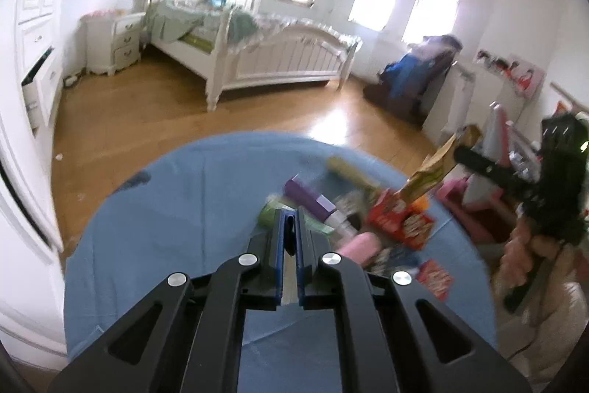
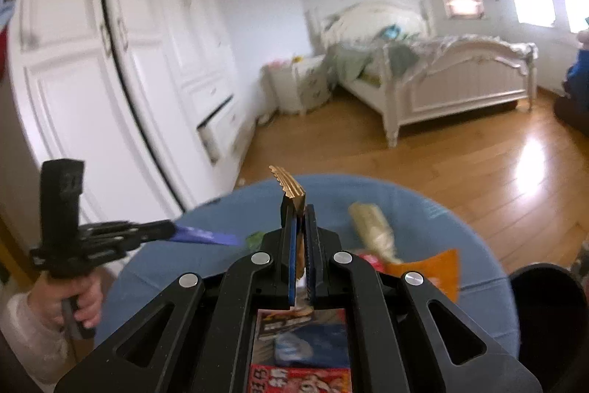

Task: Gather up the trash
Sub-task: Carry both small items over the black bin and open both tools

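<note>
Right gripper [image 2: 302,209]: clenched on a gold, crinkle-edged foil wrapper [image 2: 291,185], lifted clear of the table, likely for carrying away.
Left gripper [image 1: 291,214]: closed on a thin purple-blue wrapper [image 2: 206,235]; it hangs above the table's left side.
Remaining trash: red snack packets [image 1: 401,221] and a purple box [image 1: 309,199] clustered on the round table with a blue cloth [image 1: 165,209].
Beyond: white bed [image 1: 279,61], far across the wooden floor.

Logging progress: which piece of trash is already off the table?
The gold serrated-edged wrapper, held by the right gripper; the red packets and purple box lie on the blue cloth.
</note>
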The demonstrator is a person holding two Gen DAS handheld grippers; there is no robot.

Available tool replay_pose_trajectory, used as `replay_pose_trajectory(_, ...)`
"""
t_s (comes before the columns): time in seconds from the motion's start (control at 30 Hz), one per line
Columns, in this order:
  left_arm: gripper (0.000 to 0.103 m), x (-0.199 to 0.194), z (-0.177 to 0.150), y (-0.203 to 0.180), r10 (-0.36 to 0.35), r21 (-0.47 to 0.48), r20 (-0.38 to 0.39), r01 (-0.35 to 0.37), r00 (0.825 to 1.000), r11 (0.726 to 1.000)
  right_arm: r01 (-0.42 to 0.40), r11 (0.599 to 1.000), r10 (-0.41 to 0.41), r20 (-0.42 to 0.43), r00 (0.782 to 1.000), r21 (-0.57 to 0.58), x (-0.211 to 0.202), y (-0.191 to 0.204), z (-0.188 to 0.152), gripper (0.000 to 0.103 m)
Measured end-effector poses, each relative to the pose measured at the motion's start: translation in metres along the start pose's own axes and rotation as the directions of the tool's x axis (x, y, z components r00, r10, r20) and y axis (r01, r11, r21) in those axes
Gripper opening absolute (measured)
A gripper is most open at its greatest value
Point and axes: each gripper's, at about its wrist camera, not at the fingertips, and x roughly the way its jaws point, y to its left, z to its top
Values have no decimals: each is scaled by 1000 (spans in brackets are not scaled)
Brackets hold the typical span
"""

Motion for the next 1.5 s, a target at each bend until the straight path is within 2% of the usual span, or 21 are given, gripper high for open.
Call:
replay_pose_trajectory(0.17,5,-1,21,-31,-70,23,44,69,997,997,88,995,-93,100,991,46,-37,-32,-4,5)
replay_pose_trajectory(0.4,6,34,42,-108,-203,84,47,199,978,976,239,965,-254,167,953,105,-89,-85,-19,5)
replay_pose_trajectory(0.7,6,90,44,-186,-346,113,-32,347,938,931,384,910,-409,190,892,156,-132,-140,-45,5)
replay_pose_trajectory(0.83,6,116,44,-214,-388,118,-72,395,919,911,435,884,-462,181,868,171,-132,-156,-52,5)
replay_pose_trajectory(1.2,6,172,33,-268,-444,143,-177,469,878,871,544,814,-570,97,816,204,-120,-205,-71,5)
replay_pose_trajectory(1.5,6,204,22,-288,-435,139,-246,475,866,869,562,794,-588,61,806,231,-118,-240,-82,5)
